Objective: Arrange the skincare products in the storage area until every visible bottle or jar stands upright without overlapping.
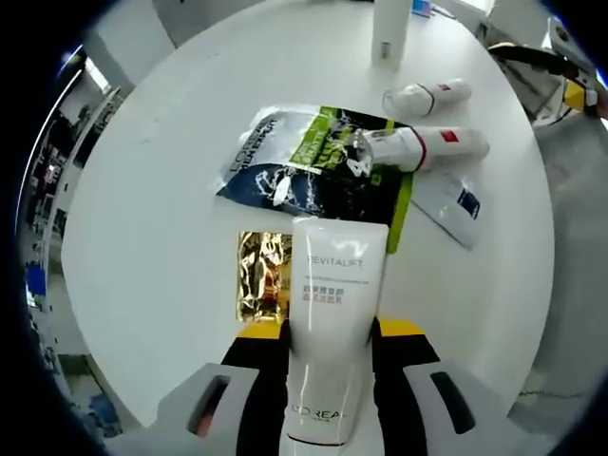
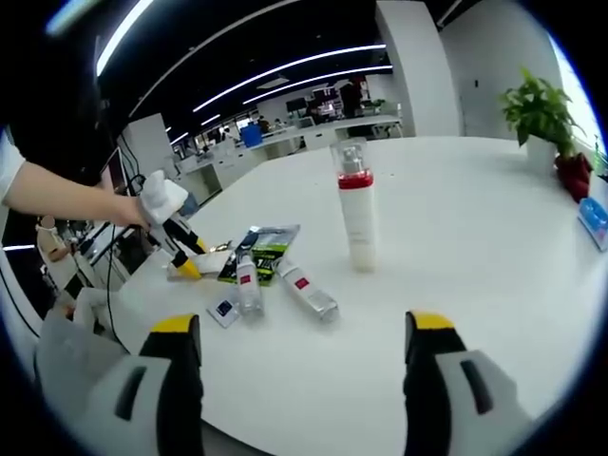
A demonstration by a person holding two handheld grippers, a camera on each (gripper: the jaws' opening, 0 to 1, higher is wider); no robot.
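My left gripper (image 1: 332,331) is shut on a white L'Oreal Revitalift tube (image 1: 334,285), which points out over the round white table (image 1: 161,190). Beyond it two white bottles with red bands lie on their sides, one (image 1: 429,146) on the dark sachets (image 1: 313,166), the other (image 1: 427,96) farther back. A tall bottle (image 1: 389,28) stands upright at the far side. In the right gripper view my right gripper (image 2: 304,328) is open and holds nothing. That view shows the upright bottle (image 2: 356,214), both lying bottles (image 2: 247,283) (image 2: 306,291) and the left gripper (image 2: 182,252) held by a hand.
A gold sachet (image 1: 263,275) lies just ahead of the left jaws, and a small white sachet with a blue square (image 1: 454,201) sits to the right. A potted plant (image 2: 541,114) and a blue packet (image 2: 594,218) sit at the table's far edge. Office desks stand behind.
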